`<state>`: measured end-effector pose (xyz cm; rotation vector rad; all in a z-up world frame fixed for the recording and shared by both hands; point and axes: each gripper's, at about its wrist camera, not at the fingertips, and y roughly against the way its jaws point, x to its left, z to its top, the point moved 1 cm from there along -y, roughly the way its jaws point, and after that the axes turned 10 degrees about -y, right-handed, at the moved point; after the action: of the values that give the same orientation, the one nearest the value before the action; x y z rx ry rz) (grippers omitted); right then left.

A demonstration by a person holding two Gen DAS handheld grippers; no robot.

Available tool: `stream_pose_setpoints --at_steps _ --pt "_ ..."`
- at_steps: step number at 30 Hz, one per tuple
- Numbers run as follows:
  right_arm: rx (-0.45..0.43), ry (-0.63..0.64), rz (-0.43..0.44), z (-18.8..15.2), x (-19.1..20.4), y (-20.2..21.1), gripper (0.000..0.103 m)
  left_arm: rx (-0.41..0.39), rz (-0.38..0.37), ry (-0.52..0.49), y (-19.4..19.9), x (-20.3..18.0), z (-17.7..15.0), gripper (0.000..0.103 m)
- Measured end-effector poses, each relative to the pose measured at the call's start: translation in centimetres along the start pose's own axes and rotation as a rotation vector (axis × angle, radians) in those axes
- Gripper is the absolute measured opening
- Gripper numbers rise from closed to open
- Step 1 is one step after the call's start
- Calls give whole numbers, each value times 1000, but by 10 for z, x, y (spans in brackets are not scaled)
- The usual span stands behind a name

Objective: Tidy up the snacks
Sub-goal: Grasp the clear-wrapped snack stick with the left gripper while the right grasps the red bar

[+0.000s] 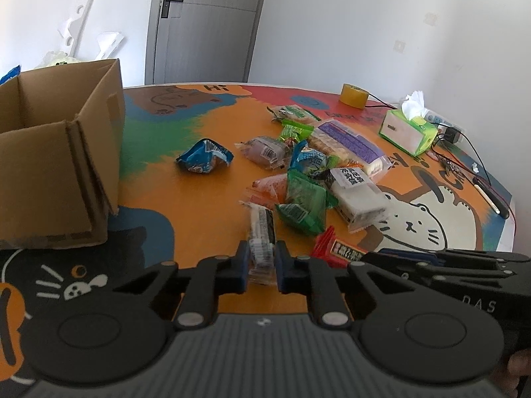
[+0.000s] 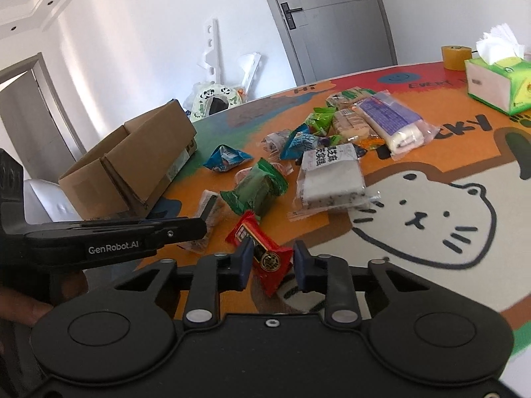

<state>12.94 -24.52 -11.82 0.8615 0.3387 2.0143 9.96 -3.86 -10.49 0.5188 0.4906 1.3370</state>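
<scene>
Left gripper point(image 1: 261, 262): closed on a clear-wrapped black-and-white snack bar point(image 1: 262, 232), pads pressing both sides of its near end, far end resting on the table point(image 1: 205, 205). Right gripper point(image 2: 269, 263): clamped on a red snack packet point(image 2: 262, 248) with a gold-and-black label, packet tilted, held across its middle. Both grippers low over the near edge, side by side, each visible at the edge of the other's view.

Cardboard box point(image 1: 56, 172): open, flaps up, standing at the left of the table, well apart from the snack pile (contents not visible from either view).

Remaining snacks loose on the tablecloth: blue packet point(image 1: 204, 156) alone between box and pile; green packet point(image 1: 303, 204) just beyond the held bar, touching a white wrapped cake point(image 1: 356, 195); long purple-labelled pack point(image 1: 351, 147) farther back, among several smaller green and clear wrappers, overlapping.

Far right of table: green tissue box point(image 1: 410, 131), tissue protruding; yellow tape roll point(image 1: 353, 95) beside it toward the back edge; red and black wires point(image 1: 464, 152) trailing near the tissue box. Grey door point(image 1: 205, 23) behind, closed.
</scene>
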Motion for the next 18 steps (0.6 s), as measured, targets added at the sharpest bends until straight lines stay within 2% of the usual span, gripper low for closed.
stream_pose_setpoints --at_steps 9,13,15,18 --pt "-27 -47 -88 -2 -10 11 22 3 6 4 14 3 -8 15" --pt "-19 -49 -68 -3 -7 12 27 1 18 -5 21 5 -7 16" --pt "-16 -37 -60 -4 -4 11 38 -5 39 -3 22 7 -6 18" --pt "-24 -13 -68 -3 0 7 47 -7 41 6 21 9 -5 19"
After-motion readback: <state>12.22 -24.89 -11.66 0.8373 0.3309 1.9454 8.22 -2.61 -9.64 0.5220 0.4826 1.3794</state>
